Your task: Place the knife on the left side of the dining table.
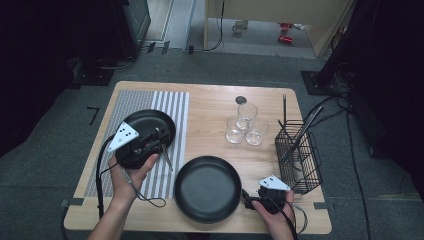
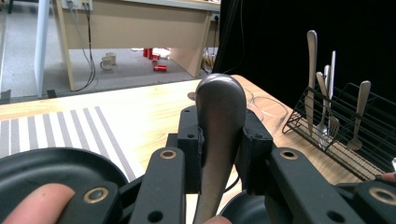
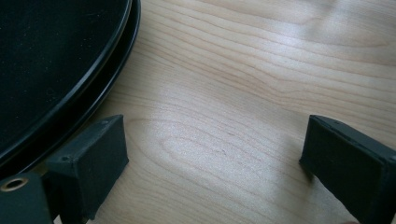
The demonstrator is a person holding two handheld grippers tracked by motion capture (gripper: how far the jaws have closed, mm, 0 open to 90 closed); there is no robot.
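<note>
L gripper (image 2: 219, 154) clenched on a utensil (image 2: 219, 116) handle, held over the mat plate (image 1: 145, 120) edge, prob to lay it beside. R gripper (image 3: 210, 154) jaws released, parked on table (image 3: 243, 93) by 2nd plate (image 3: 56, 60).

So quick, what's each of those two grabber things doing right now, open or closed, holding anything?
Left gripper: closed on the handle of a metal utensil, over the striped placemat.
Right gripper: open, holding nothing, beside the near black plate.
</note>
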